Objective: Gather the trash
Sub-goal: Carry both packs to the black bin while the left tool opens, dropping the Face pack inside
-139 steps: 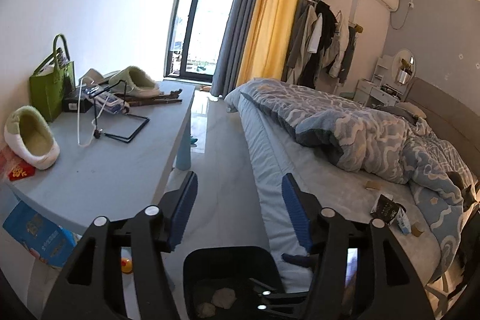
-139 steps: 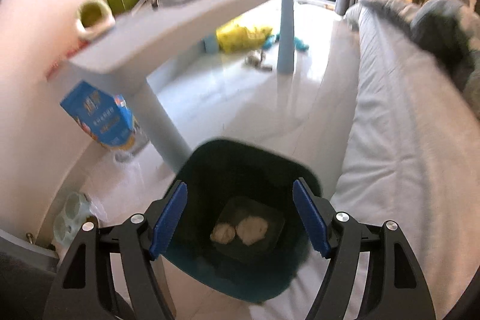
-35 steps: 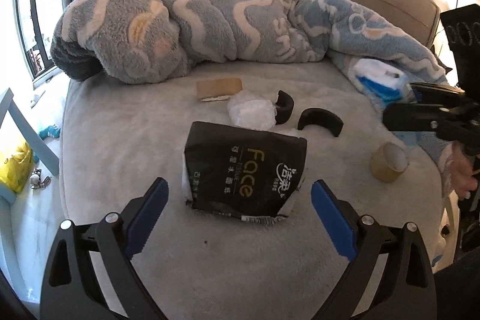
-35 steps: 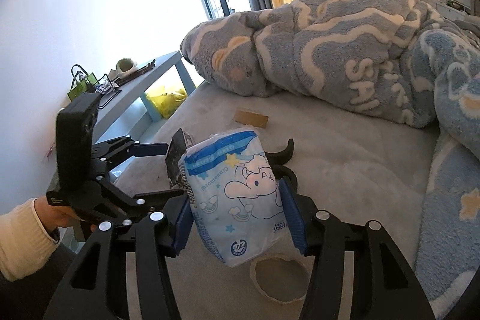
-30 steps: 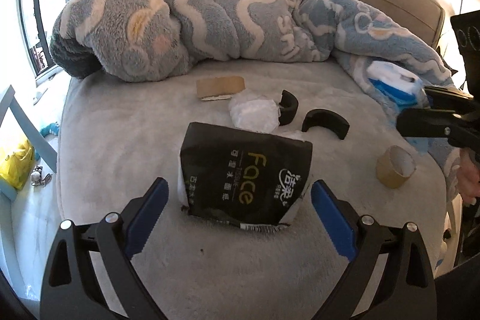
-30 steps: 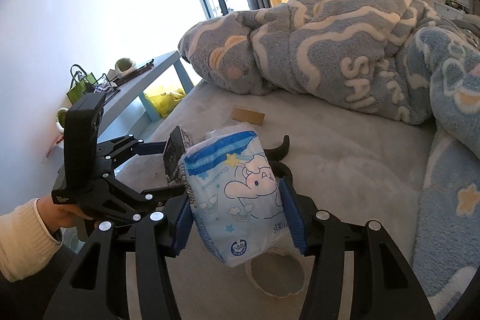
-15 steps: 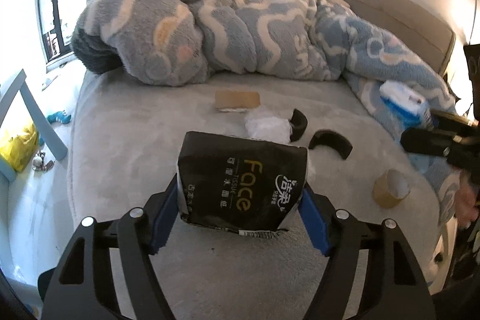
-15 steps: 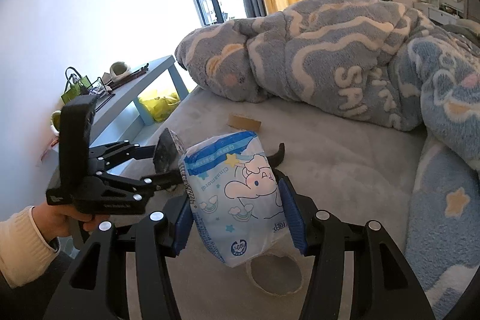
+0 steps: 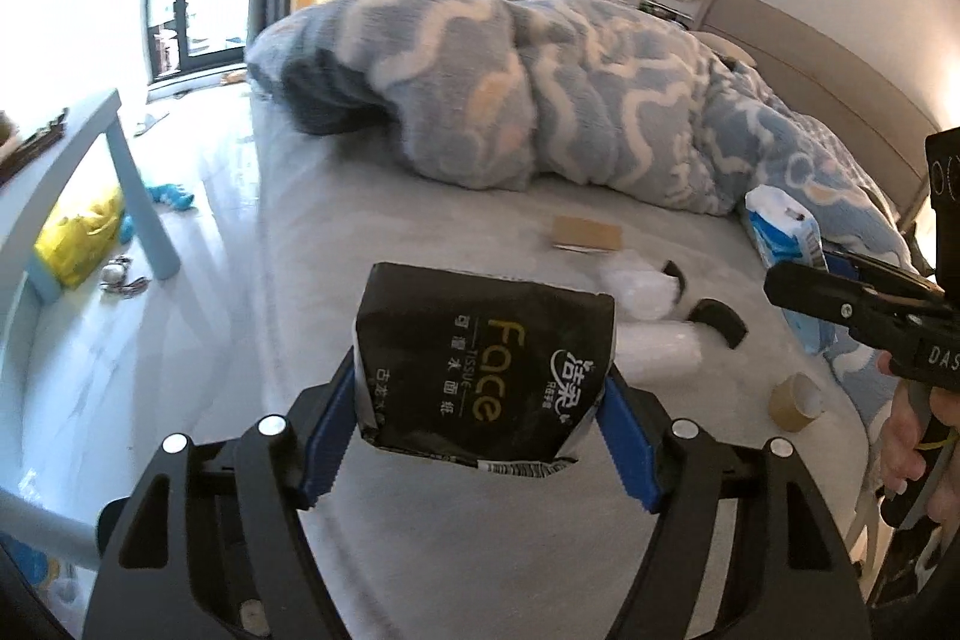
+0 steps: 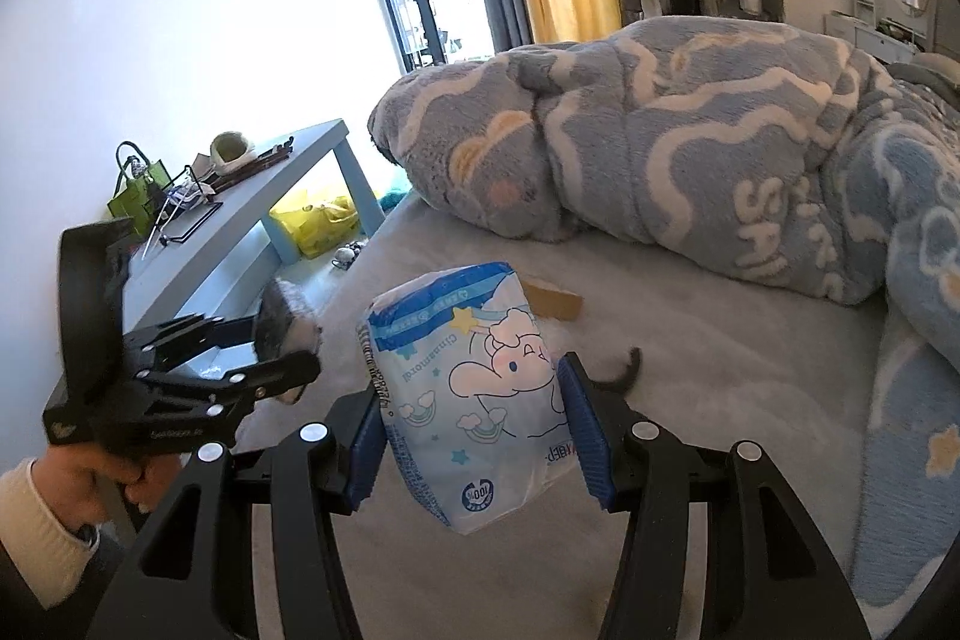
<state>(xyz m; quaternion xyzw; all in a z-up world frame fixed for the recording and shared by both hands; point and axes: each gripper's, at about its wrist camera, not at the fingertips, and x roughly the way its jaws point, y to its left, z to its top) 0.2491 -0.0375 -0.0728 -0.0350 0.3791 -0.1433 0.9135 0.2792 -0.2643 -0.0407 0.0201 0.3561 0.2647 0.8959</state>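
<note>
Both packs have come up off the bed since a second ago: the black tissue pack point(image 9: 486, 358), which lay flat on the grey bed point(image 9: 420, 550) between wide-spread jaws, now hangs clear of it, the left tool point(image 9: 480, 436) having just closed onto its two sides. Its blue pads press the lower corners, so the pack's long side runs across the jaws and most of its bulk stands out ahead of the pads.

The right tool point(image 10: 477, 442) is about half closed on the blue-and-white tissue pack point(image 10: 474, 388), gripped low on its flanks and also carried above the bed.

Left behind on the bed are a cardboard scrap point(image 9: 585, 235), a white crumpled wrapper point(image 9: 639, 289), two black curved pieces point(image 9: 717, 328) and a tape core point(image 9: 795, 400). These lie ahead and to the right of the left tool, nearer the right one.

No bin shows in either view, so I'd judge the coming move is a turn away from the bed, toward the floor beside the blue worktop point(image 10: 240, 220).
</note>
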